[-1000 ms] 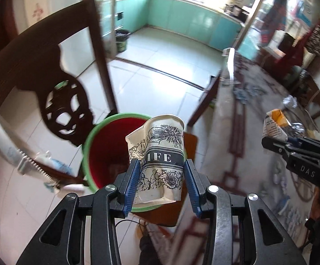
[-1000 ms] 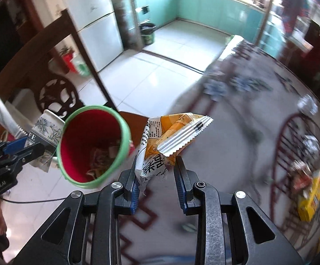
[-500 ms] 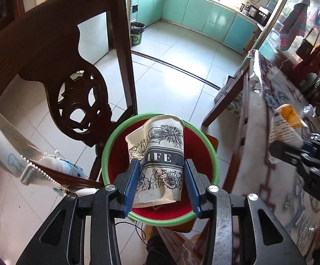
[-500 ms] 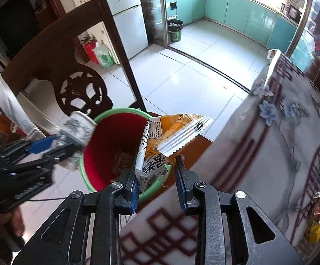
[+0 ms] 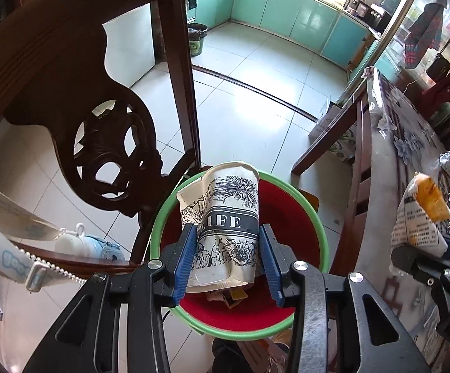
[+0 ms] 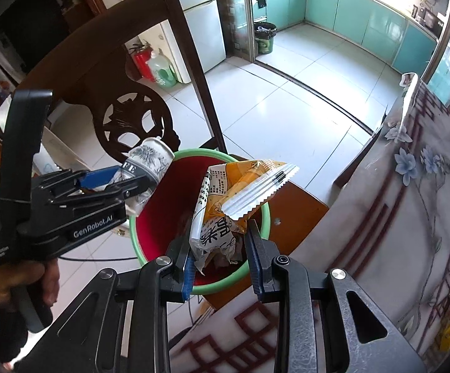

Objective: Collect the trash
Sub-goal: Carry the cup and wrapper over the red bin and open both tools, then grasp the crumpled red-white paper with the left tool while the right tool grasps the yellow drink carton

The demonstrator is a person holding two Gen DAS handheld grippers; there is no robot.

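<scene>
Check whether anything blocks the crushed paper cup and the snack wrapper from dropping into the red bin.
Nothing visible does. The paper cup and snack wrapper both hang above the open red bin.

A dark carved wooden chair [image 5: 106, 143] stands ahead and to the left of the tool, its openwork back upright, with a white refrigerator [image 6: 193, 21] behind it and a red fire extinguisher [image 6: 140, 59] and a green-filled jug [image 6: 162, 71] on the floor beside that appliance. Further ahead, past a floor track, lie pale floor tiles [image 5: 249, 62], teal kitchen cabinets [image 5: 287, 12] and a small dark bin [image 5: 197, 39] at the doorway. To the right runs a table under a floral cloth [image 6: 411, 186], with a plaid garment [image 5: 424, 31] hanging beyond it.
</scene>
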